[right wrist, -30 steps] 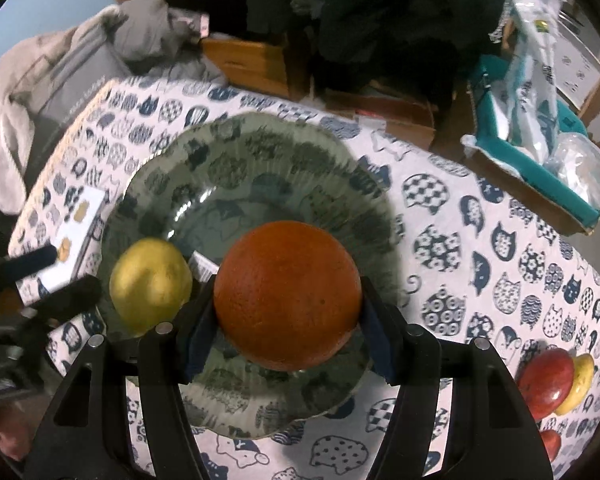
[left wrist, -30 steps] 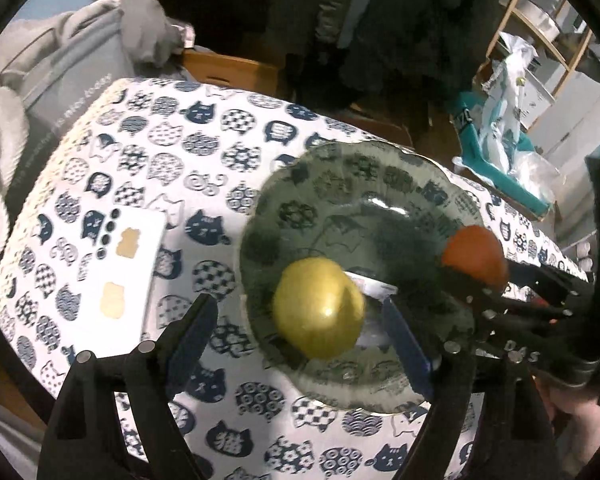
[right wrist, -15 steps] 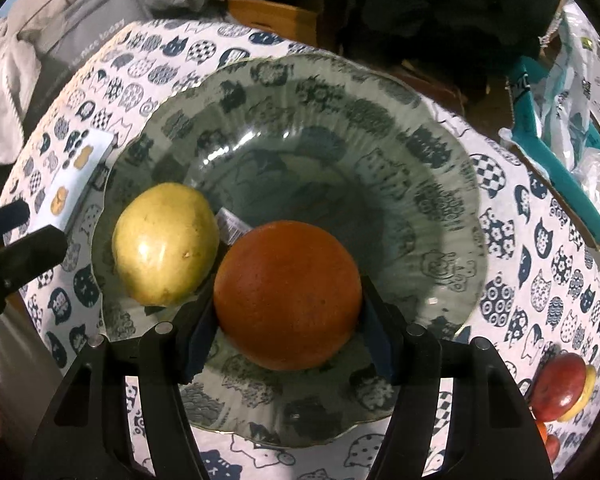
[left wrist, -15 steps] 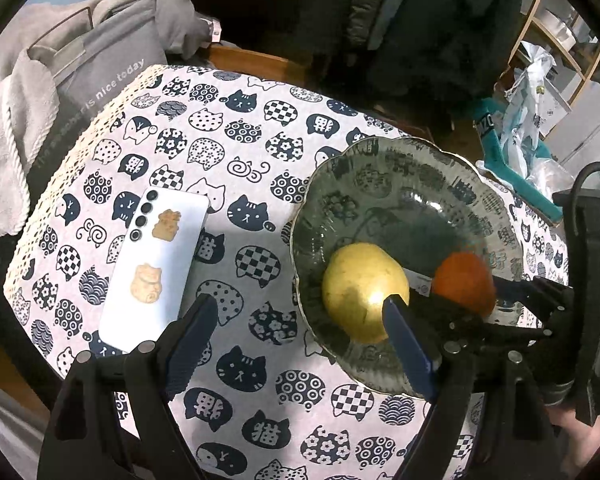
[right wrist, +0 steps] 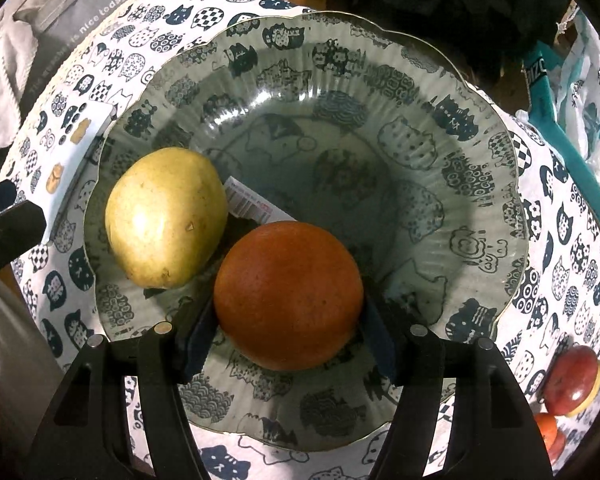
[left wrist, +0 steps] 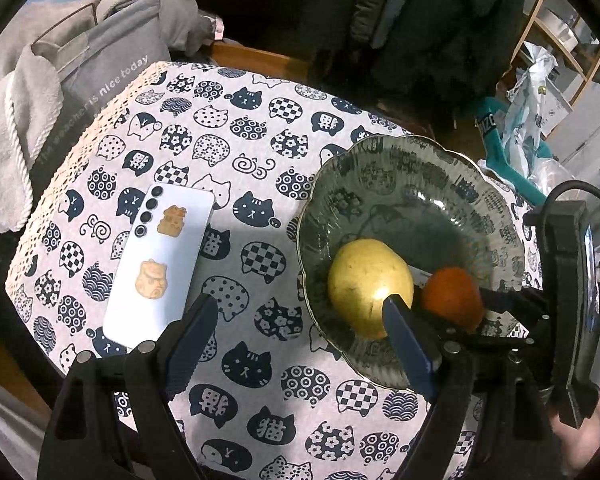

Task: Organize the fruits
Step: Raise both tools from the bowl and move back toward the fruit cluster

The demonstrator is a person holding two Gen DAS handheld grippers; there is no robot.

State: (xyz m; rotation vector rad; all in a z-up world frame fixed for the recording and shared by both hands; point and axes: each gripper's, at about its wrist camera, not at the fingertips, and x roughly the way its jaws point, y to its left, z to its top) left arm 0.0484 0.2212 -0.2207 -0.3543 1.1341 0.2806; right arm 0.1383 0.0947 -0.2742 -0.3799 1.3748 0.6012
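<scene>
Orange (right wrist: 287, 295) in bowl (right wrist: 440, 80), fingers (right wrist: 199, 336) loosening

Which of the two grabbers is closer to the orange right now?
Right. The right gripper straddles the orange in the bowl, its jaws just opening. The left gripper hangs open over the tablecloth, beyond the yellow fruit.
</scene>
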